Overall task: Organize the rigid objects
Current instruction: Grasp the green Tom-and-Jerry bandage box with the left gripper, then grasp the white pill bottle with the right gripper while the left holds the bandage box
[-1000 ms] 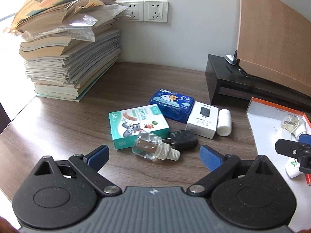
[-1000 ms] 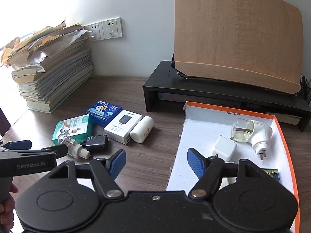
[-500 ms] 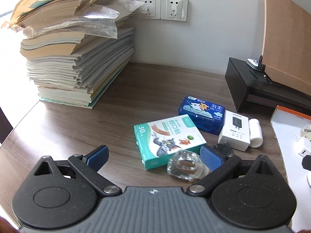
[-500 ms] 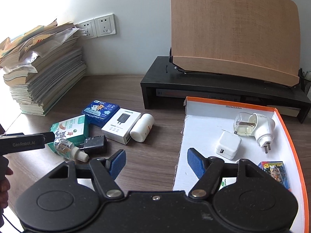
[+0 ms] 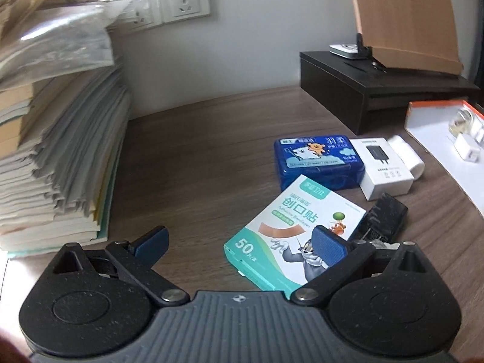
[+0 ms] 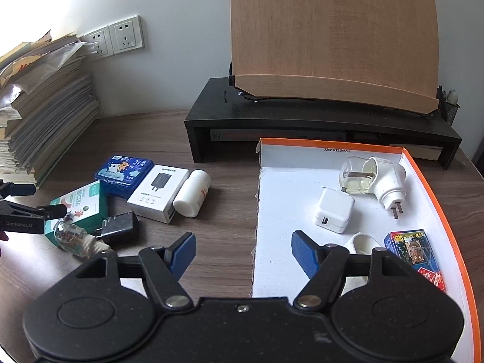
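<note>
While bandage box (image 5: 295,230) lies low centre-right of my left view, partly under my left gripper (image 5: 240,245), its tongs stand apart, empty. Blue case (image 5: 317,161) and white charger box (image 5: 384,166) just beyond, toward upper right. My right gripper (image 6: 243,254) also spread, nothing between, straddling left edge of orange-rimmed tray (image 6: 435,187). Clear bottle (image 6: 75,237) lies lower left of right view, beside black adapter (image 6: 121,227).

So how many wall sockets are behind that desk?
2, side by side on the white wall: left white wall socket, partly behind the paper stack, and right white wall socket. More may be hidden.
</note>
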Demonstrator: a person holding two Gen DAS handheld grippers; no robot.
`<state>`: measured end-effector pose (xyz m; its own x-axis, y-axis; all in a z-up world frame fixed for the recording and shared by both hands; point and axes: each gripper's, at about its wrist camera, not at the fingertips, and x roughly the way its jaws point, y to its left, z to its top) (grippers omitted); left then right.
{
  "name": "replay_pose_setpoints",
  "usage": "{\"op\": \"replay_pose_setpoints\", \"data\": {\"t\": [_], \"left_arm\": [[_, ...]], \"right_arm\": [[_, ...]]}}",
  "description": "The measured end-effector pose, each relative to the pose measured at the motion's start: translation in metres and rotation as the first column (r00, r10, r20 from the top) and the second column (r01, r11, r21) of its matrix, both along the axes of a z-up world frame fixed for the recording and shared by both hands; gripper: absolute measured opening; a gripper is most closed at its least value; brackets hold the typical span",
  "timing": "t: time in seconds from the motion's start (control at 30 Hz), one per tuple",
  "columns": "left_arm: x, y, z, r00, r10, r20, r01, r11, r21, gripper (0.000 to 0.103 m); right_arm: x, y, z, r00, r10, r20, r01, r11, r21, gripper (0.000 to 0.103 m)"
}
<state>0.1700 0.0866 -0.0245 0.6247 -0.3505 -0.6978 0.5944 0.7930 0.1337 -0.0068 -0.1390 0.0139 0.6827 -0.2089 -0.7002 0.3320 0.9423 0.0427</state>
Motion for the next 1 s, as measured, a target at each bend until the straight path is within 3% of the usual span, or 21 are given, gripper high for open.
{"op": "replay_pose_setpoints", "data": {"t": [0.27, 0.4, 0.47, 0.57, 0.67, 0.73, 1.0], "left_arm": [[0.006, -0.011, -0.006, 0.968, -0.251, -0.018, 0.25, 0.968, -0.024, 0.103], [0.001, -0.021, -0.016, 0.936, -0.352, -0.022, 0.353, 0.934, 0.047, 0.103], [0.005, -0.025, -0.022, 0.939, -0.343, -0.011, 0.343, 0.936, 0.074, 0.103], [0.012, -0.025, -0.028, 0.946, -0.321, -0.036, 0.323, 0.946, 0.037, 0.103], [0.013, -0.022, -0.031, 0.952, -0.301, -0.058, 0.3, 0.954, -0.022, 0.089], [0.014, -0.019, -0.03, 0.959, -0.274, -0.073, 0.27, 0.961, -0.065, 0.072], [0.003, -0.004, -0.023, 0.995, -0.033, -0.093, 0.024, 0.994, -0.103, 0.072]], "right_arm": [[0.006, 0.011, -0.004, 0.999, -0.04, -0.029, 0.039, 0.999, -0.016, 0.083], [0.008, 0.013, -0.006, 0.998, -0.06, -0.035, 0.059, 0.998, -0.021, 0.083], [0.01, 0.014, -0.007, 0.997, -0.068, -0.036, 0.067, 0.998, -0.019, 0.083], [0.012, 0.017, -0.009, 0.997, -0.068, -0.038, 0.067, 0.998, -0.016, 0.083], [0.014, 0.021, -0.011, 0.998, -0.049, -0.04, 0.049, 0.999, -0.007, 0.083], [0.016, 0.021, -0.013, 0.998, -0.042, -0.045, 0.043, 0.999, 0.009, 0.083], [0.037, 0.018, -0.019, 0.998, -0.035, -0.043, 0.037, 0.998, 0.046, 0.083]]}}
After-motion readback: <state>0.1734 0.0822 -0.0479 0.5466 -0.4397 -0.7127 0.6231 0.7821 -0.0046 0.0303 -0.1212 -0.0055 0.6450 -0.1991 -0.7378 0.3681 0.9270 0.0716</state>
